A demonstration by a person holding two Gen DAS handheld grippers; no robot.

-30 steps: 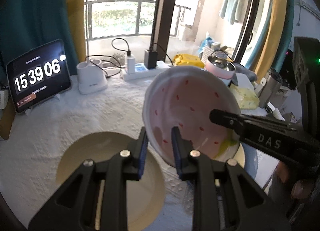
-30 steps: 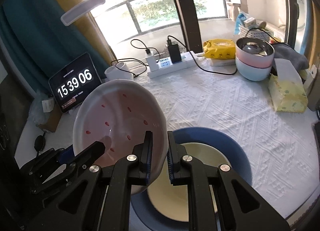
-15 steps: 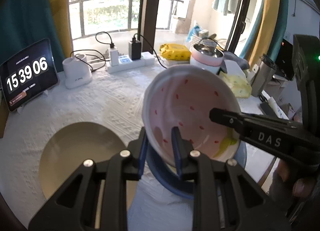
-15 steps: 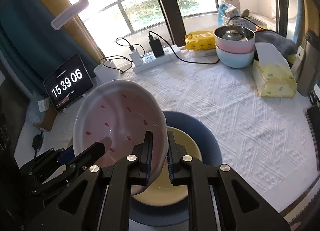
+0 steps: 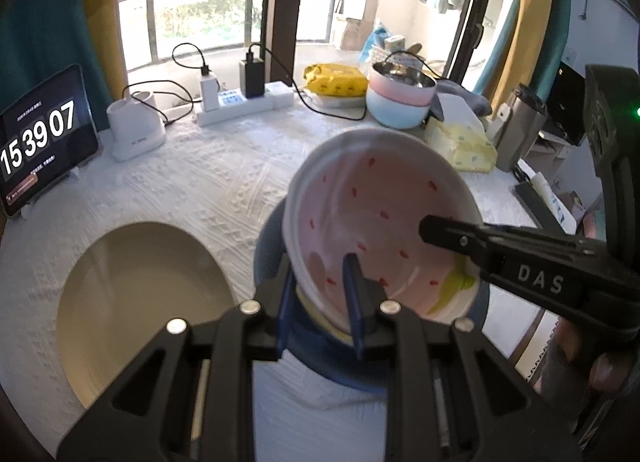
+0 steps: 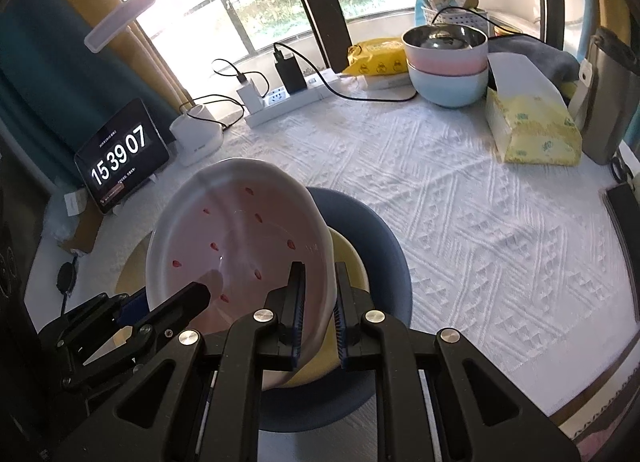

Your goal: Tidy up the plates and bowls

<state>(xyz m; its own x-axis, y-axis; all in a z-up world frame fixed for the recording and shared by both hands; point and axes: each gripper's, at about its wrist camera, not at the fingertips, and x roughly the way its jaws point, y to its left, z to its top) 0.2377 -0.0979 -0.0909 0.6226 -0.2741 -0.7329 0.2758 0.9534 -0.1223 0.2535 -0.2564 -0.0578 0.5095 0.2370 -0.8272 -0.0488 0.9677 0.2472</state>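
The left gripper (image 5: pixel 320 294) is clamped on the near rim of the pink plate (image 5: pixel 376 222), one pad inside the dish and one behind it; the right gripper (image 6: pixel 318 302) pinches the opposite edge of the same plate in the same way, so the plate is carried between both hands, tilted with its speckled face toward the cameras; neither hand is nearer, each has a rim. Directly beneath it lies the blue plate (image 6: pixel 380 242) with a yellow plate (image 6: pixel 348 258) resting inside it, and the pink plate's lower edge hangs just above, or perhaps touching, that yellow one; I cannot tell which. To the left, apart from the stack, a beige plate (image 5: pixel 136 302) sits flat on the white tablecloth (image 6: pixel 460 202); at the far side two stacked bowls (image 6: pixel 448 62) stand by a tissue pack (image 6: pixel 532 130). The coming move, I judge, turns on levelling the plate and lowering it straight down onto the stack, centred over the yellow plate.
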